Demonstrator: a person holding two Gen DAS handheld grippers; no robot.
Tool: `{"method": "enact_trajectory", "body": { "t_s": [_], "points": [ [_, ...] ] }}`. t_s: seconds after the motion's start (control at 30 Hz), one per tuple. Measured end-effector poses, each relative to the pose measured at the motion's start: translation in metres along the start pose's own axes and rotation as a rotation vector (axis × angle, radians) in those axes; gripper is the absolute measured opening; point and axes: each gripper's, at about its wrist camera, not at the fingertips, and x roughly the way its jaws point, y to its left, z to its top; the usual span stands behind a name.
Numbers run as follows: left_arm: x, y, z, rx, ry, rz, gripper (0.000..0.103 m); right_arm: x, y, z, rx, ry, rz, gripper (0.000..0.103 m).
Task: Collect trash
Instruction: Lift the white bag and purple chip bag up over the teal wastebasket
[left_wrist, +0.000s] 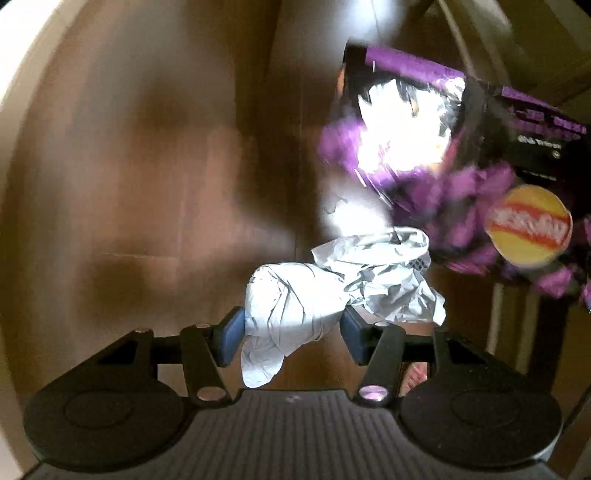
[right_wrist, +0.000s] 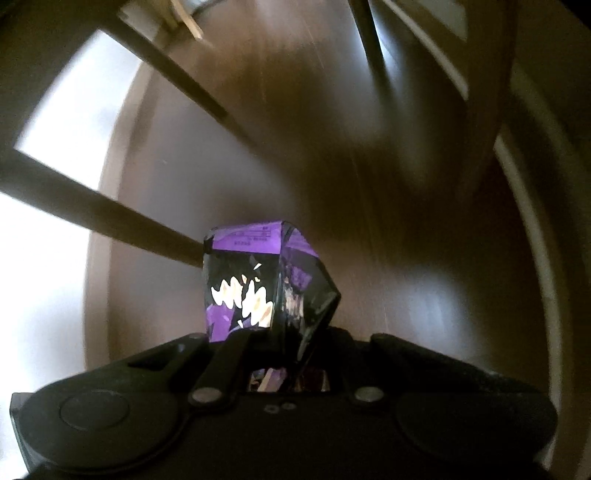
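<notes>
Crumpled white paper (left_wrist: 332, 291), soft and nearly weightless, sits pinched between the blue pads (left_wrist: 231, 332) of the left gripper (left_wrist: 291, 332), held clear above the brown wood floor (left_wrist: 147, 184). It should crush rather than slip, so a grip across its thick middle, as it has now, looks safest; the loose tail hanging below the pads could tear or snag.

Just beside it on the right gapes the open mouth of a purple chip bag (left_wrist: 443, 147), its foil lining glaring white. Whether anything lies inside cannot be told through the glare and blur. The right gripper (right_wrist: 280, 354) is clamped on the same bag (right_wrist: 258, 284) near one end. Thin, slick, crackly film like this probably folds under any load, so the mouth likely needs holding wide while the paper goes in.
</notes>
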Motion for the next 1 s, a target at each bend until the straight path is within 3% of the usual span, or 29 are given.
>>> {"method": "enact_trajectory", "body": {
  "t_s": [0.27, 0.5, 0.73, 0.77, 1.0],
  "points": [
    [-0.167, 0.008, -0.023, -0.093, -0.043, -0.003, 0.055, -0.149, 0.027, 0.002, 0.14, 0.004, 0.039, 0.003],
    [-0.31, 0.012, -0.031, -0.071, -0.105, -0.007, 0.055, -0.288, 0.064, 0.003, 0.243, -0.001, 0.134, 0.003],
    [-0.433, -0.01, -0.007, 0.004, -0.233, -0.02, 0.055, -0.413, 0.113, 0.018, 0.229, -0.074, 0.2, 0.003],
    [-0.449, -0.012, -0.005, 0.01, -0.255, -0.026, 0.055, -0.42, 0.125, 0.033, 0.23, -0.089, 0.205, 0.003],
    [-0.547, -0.018, 0.018, 0.073, -0.403, -0.064, 0.055, -0.512, 0.152, 0.052, 0.332, -0.244, 0.274, 0.003]
  ]
}}
